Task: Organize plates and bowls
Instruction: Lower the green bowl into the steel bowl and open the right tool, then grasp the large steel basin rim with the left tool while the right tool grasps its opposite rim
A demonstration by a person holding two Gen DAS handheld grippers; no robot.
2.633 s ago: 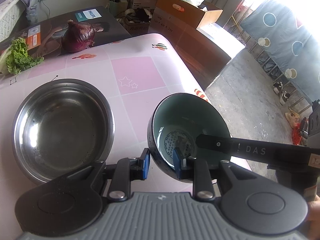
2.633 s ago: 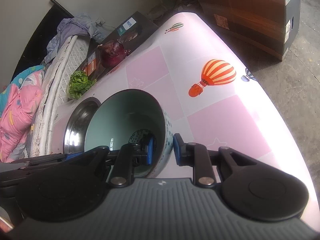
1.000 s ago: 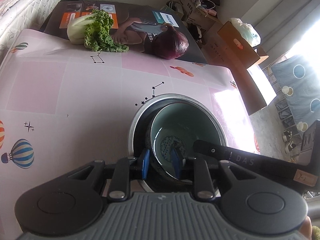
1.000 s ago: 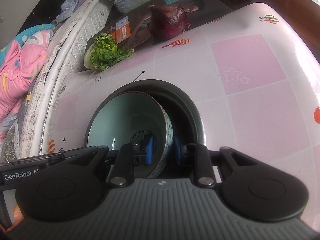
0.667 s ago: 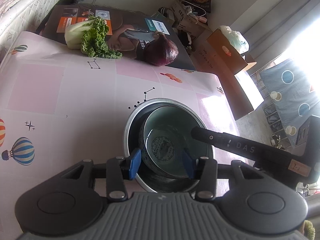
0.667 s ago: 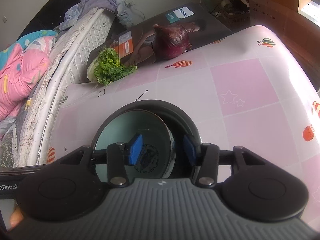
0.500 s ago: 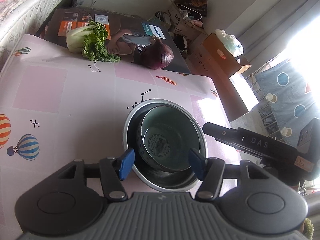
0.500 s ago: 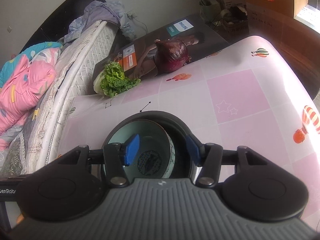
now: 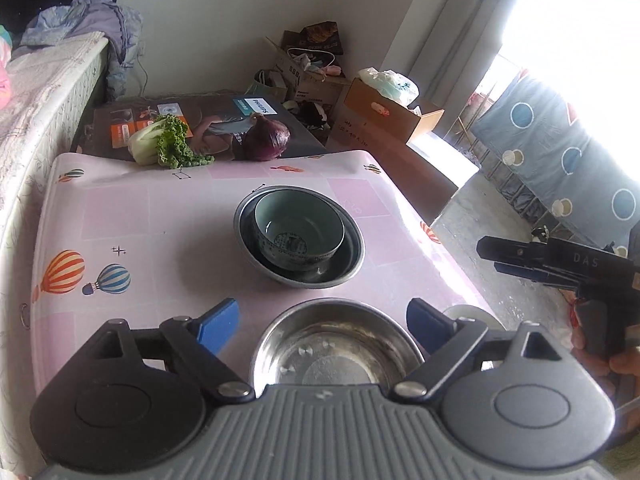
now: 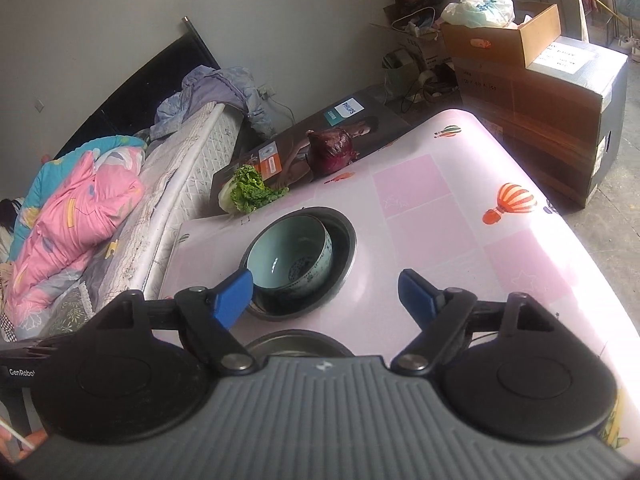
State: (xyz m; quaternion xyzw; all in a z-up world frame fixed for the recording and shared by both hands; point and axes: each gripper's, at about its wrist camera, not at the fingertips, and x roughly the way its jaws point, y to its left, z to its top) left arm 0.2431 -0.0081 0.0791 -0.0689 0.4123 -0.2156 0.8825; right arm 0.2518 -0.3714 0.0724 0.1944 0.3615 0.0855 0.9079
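Observation:
A teal ceramic bowl (image 9: 299,232) with a patterned base sits inside a steel bowl (image 9: 348,256) at the middle of the pink table; both also show in the right wrist view, the teal bowl (image 10: 289,252) and the steel bowl (image 10: 344,240). A second steel bowl (image 9: 336,354) stands nearer, between my left gripper's fingers. My left gripper (image 9: 322,322) is open and empty above it. My right gripper (image 10: 326,292) is open and empty, held back from the stacked bowls. It also shows at the right of the left wrist view (image 9: 560,260).
A lettuce (image 9: 160,146) and a red onion (image 9: 266,142) lie on a Philips box (image 9: 208,118) at the table's far edge. A small white dish (image 9: 472,316) sits near the right edge. A bed (image 10: 80,216) runs along the left. Cardboard boxes (image 10: 540,52) stand far right.
Both grippers let go of the teal bowl inside the steel bowl, opened wide, and drew back and up. A second steel bowl has come into view near the left gripper.

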